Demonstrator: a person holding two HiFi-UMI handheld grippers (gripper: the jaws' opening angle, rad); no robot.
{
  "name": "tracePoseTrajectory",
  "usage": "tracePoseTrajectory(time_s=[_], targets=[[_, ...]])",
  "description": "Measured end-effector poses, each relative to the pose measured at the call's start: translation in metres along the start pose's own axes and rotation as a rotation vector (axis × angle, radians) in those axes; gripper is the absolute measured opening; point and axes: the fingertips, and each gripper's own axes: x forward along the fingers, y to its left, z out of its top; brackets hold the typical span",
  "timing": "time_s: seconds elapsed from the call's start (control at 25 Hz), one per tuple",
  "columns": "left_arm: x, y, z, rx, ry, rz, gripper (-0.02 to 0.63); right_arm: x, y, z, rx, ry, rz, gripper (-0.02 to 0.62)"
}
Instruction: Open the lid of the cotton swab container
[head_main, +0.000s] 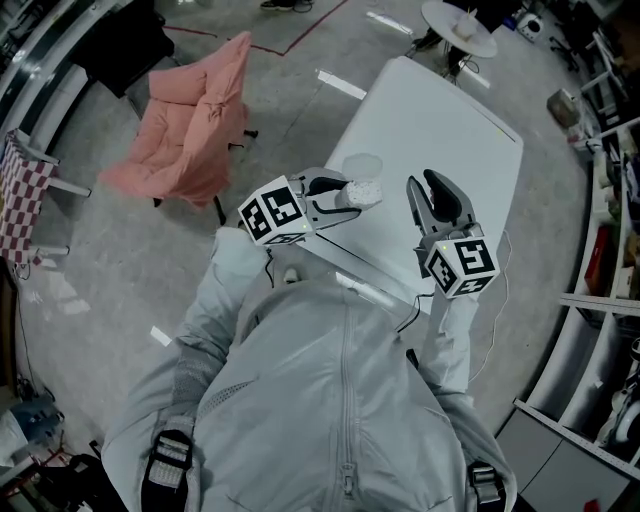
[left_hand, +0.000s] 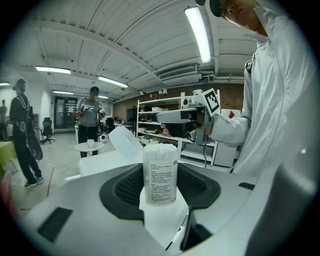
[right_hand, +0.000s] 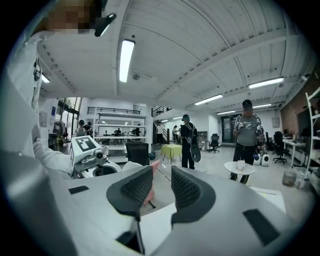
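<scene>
The cotton swab container (left_hand: 160, 172), a clear upright cylinder packed with white swabs and bearing a printed label, stands between the dark pads of my left gripper (left_hand: 160, 186), which is shut on it. Its translucent lid (left_hand: 125, 142) is tipped back behind it. In the head view the left gripper (head_main: 355, 195) holds the container (head_main: 363, 192) above the near left part of the white table (head_main: 440, 120), with the lid (head_main: 362, 163) showing as a pale disc. To the right, my right gripper (head_main: 425, 182) is open and empty; its ribbed pads (right_hand: 186, 189) stand a narrow gap apart.
A chair draped in pink cloth (head_main: 190, 120) stands on the floor to the left of the table. A small round table (head_main: 458, 28) is beyond the far end. Shelving (head_main: 610, 150) lines the right side. People (right_hand: 246, 135) stand farther off in the room.
</scene>
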Motion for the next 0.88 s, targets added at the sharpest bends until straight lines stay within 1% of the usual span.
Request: tracePoseTrajectory(time_s=[0.24, 0.4, 0.56, 0.68, 0.88], targets=[[0.0, 0.018, 0.0, 0.002, 0.018, 0.12, 0.207, -0.004, -0.007, -0.01, 0.004, 0.043, -0.088, 0.092], [-0.005, 0.019, 0.007, 0.021, 0.004, 0.175, 0.209, -0.016, -0.007, -0.01, 0.016, 0.041, -0.115, 0.075], [-0.011, 0.021, 0.014, 0.058, 0.0, 0.232, 0.209, -0.028, -0.011, -0.011, 0.029, 0.036, -0.147, 0.06], [-0.015, 0.018, 0.018, 0.09, 0.001, 0.26, 0.209, -0.034, -0.007, -0.011, 0.024, 0.027, -0.166, 0.046], [-0.024, 0.009, 0.022, 0.119, -0.003, 0.28, 0.207, -0.045, 0.006, -0.007, -0.007, 0.014, -0.194, 0.038]])
